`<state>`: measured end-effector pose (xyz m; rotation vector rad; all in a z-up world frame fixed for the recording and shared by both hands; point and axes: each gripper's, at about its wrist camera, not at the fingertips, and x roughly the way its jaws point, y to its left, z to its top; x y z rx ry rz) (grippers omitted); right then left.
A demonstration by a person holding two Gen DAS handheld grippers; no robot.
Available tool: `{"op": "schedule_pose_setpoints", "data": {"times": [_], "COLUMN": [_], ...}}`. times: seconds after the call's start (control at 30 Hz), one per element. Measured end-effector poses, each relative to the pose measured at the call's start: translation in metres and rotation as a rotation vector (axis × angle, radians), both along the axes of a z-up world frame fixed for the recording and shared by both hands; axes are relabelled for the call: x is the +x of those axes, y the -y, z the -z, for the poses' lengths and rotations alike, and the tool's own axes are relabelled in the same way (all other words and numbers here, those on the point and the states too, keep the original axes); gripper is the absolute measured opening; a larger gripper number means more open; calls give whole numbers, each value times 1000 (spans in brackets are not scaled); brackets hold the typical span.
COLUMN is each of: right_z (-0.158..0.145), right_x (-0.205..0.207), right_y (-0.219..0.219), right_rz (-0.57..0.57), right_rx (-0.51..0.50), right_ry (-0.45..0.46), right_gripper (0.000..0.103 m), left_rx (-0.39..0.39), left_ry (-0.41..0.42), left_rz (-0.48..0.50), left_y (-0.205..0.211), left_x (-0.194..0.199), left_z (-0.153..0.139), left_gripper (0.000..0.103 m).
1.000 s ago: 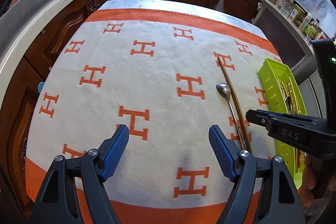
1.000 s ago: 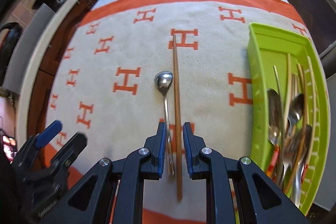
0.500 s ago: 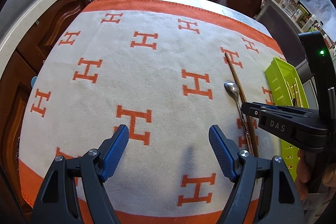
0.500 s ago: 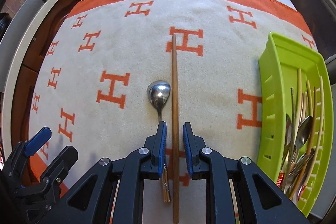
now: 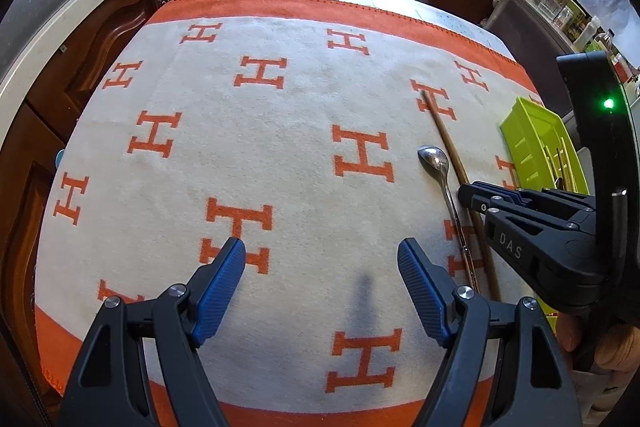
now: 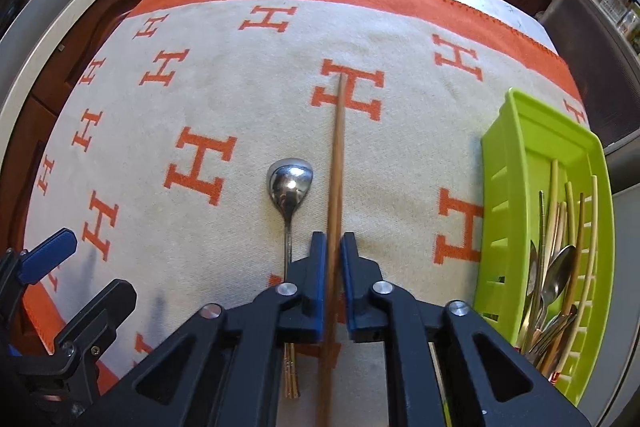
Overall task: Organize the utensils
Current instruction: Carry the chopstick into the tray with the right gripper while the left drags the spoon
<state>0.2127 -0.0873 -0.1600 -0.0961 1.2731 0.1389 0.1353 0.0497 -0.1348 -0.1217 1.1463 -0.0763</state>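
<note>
A: Right gripper [image 6: 333,247] jaws just closing on the chopstick [image 6: 335,163], spoon [image 6: 289,183] left of it.
B: Left gripper [image 5: 322,267] open, idle. Lift level, clear the spoon, tray [image 6: 516,131] is right.

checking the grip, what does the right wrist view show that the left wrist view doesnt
Only the right wrist view: the right tongs have just been closing and now pinch the wooden chopstick; utensils are piled in the green tray.

Only the left wrist view: the left tongs open over bare blanket, and a hand.

Both: chopstick, spoon beside it, tray, blanket.
</note>
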Motion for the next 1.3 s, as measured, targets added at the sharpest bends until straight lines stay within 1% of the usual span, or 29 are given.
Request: {"op": "schedule_pose_setpoints", "data": {"times": [0.17,0.3,0.4,0.43,0.53,0.57,0.6,0.63,0.67,0.73,0.87,1.03,1.1,1.13,1.17,1.23,1.3], "right_z": [-7,-28,-48,-52,-65,-68,-71,-76,-80,-89,-102,-110,-111,-111,-111,-110,-109], "right_x": [-4,-18,-37,-42,-62,-65,-71,-77,-82,-91,-106,-118,-120,-122,-120,-122,-124], "right_y": [18,40,63,69,95,101,109,118,124,137,160,177,180,182,181,185,189], "right_rz": [48,82,116,126,173,181,193,207,214,227,248,266,272,277,281,294,307], "right_rx": [104,205,287,302,352,362,372,385,392,408,446,472,479,482,484,488,492], "right_ry": [-10,12,45,53,79,84,91,104,115,138,177,195,199,201,201,202,201], "right_gripper": [6,6,7,7,7,7,7,7,7,7,6,6,6,6,6,7,6], "left_rx": [12,7,-32,-62,-114,-115,-102,-79,-65,-43,-4,119,135,133,132,112,66], "left_ry": [-10,-29,-61,-82,-130,-142,-146,-150,-157,-184,-229,-182,-146,-132,-114,-88,-70], "left_rz": [5,15,35,44,55,60,57,48,45,36,27,42,46,46,40,19,1], "left_y": [5,13,23,28,41,49,54,61,67,77,93,117,124,125,127,126,120], "left_x": [0,3,8,12,24,31,36,43,49,59,73,79,80,80,80,79,74], "left_z": [-1,0,2,4,7,8,8,9,11,16,24,26,25,24,23,22,20], "left_gripper": [77,77,77,76,69,65,62,54,50,48,48,47,42,30,17,16,9]}}
